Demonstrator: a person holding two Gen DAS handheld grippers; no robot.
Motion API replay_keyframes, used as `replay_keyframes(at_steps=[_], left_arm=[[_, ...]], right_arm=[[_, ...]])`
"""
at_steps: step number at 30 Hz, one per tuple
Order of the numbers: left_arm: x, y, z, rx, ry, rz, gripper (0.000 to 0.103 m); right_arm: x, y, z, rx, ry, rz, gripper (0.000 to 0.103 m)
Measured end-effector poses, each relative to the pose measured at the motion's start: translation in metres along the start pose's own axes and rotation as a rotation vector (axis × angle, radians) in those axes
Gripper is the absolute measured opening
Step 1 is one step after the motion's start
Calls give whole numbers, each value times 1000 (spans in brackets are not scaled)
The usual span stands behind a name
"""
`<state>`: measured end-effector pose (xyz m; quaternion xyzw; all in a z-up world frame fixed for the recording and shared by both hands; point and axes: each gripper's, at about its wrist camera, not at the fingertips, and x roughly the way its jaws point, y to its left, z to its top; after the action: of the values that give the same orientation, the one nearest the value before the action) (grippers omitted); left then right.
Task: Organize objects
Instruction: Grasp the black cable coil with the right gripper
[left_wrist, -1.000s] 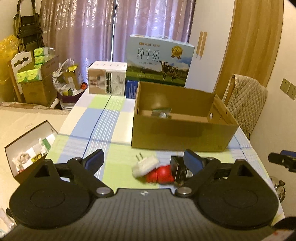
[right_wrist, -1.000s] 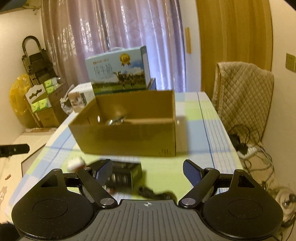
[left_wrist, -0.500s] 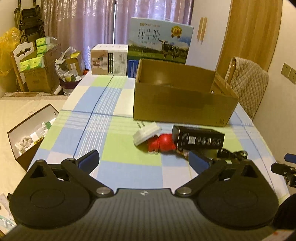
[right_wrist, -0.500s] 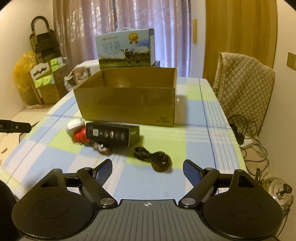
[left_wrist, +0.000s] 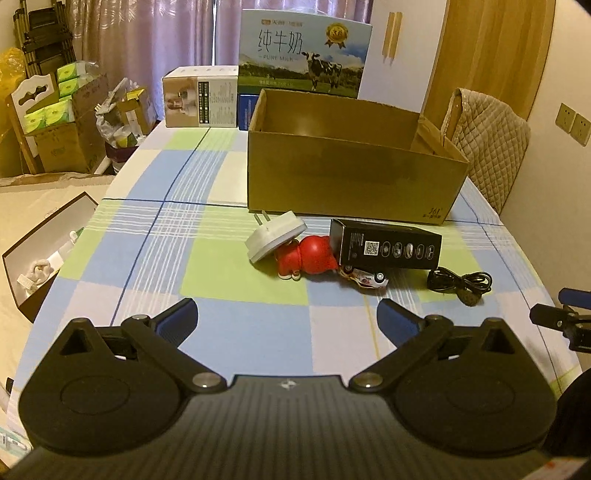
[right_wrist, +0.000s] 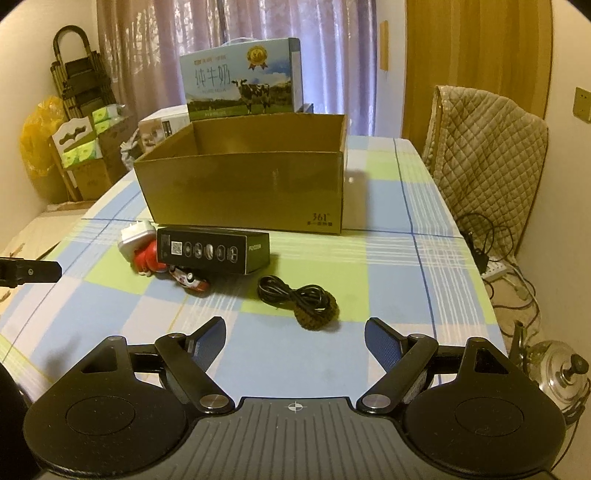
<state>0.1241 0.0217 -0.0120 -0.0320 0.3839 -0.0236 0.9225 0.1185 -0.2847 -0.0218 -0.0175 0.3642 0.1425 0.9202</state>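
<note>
1. Both grippers have drawn back from the cardboard box (left_wrist: 351, 177), so more of the checked table (left_wrist: 229, 266) shows.
2. Left gripper (left_wrist: 286, 314) hovers empty, jaws apart; right gripper (right_wrist: 295, 332) likewise.
3. At 12 o'clock in the left view, a white plug (left_wrist: 273, 240) leans on a red toy (left_wrist: 306, 256), touching a black box (left_wrist: 388, 249).
4. Toy car (left_wrist: 367, 277) lies under the black box's near edge; a coiled cable (right_wrist: 299, 299) lies at 12 o'clock before the right gripper.
</note>
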Motion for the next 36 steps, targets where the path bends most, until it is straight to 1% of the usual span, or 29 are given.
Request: replay_keyframes(at_steps=[6,10,13,15,18,20,22,25,27,31,36], left_arm=[[13,-1,3,12,15,1,101],[22,2,8,16,22,4,101],[29,4,13,39,27,4,101],[34,5,16,61,29,0,101],[42,6,21,86,36,-4,101],[48,7,24,88,43,-14,101],[54,10,27,90,52,-21,101],[62,13,30,100,63,-24,101],[66,15,31,108,68,-23,101],[75,19,33,115,77,-24,101],[85,21,33,112,89,-32,101]], right_arm=[[18,-2,15,-47,22,26,79],[34,0,29,-145,51,57,75],[50,6,39,-310,85,111,73],[60,11,44,-426,107,147,70],[82,14,49,-533,162,200,64],[97,15,49,-567,194,230,60],[112,15,49,-593,231,237,58],[132,16,48,-637,275,248,50],[140,17,46,-659,294,251,45],[154,17,44,-680,326,253,39],[167,23,38,-718,358,237,26]])
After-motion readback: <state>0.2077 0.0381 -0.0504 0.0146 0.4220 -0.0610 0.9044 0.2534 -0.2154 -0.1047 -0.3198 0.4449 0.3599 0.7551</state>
